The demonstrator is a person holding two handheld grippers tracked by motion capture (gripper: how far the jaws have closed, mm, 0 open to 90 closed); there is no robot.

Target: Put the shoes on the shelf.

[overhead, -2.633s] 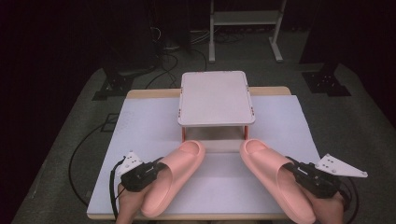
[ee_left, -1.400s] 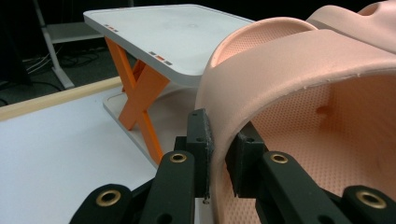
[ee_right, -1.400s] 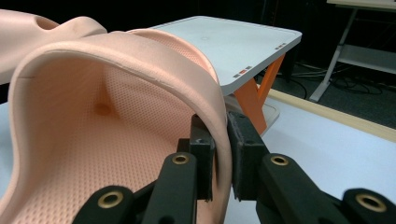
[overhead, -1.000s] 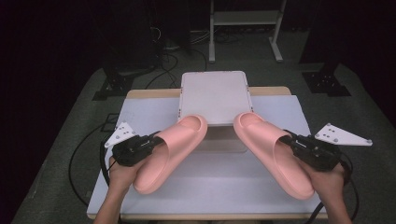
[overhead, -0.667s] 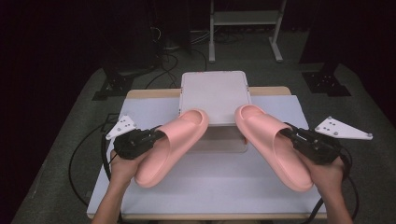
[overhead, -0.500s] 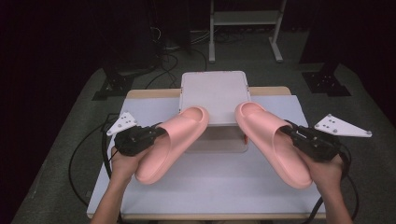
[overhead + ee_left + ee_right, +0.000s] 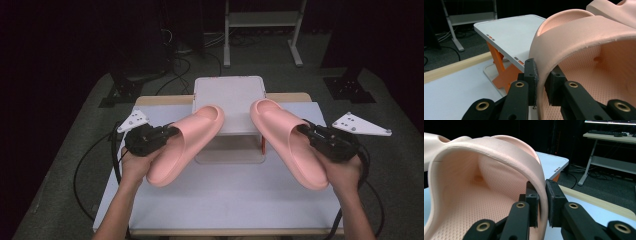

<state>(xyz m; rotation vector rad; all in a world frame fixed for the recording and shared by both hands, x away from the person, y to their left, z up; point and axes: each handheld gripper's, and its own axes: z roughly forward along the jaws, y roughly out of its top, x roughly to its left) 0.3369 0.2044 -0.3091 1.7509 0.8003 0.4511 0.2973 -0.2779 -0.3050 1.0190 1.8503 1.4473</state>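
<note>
Dark room; white-covered worktop [image 7: 225, 195] with a small white stand [image 7: 229, 92] at its far middle. Left gripper [image 7: 169, 132], fingers [image 7: 530, 75] clamped on the side wall of the left pink slipper [image 7: 185, 142], held above the worktop, toe over the stand's near edge. Right gripper [image 7: 306, 131] pinches the right pink slipper [image 7: 290, 142] likewise, toe at the stand.

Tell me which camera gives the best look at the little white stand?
The high view: the white stand shows whole, top and base, behind both slippers. The left gripper view shows its top and orange legs from the side; the right gripper view catches one corner.
</note>
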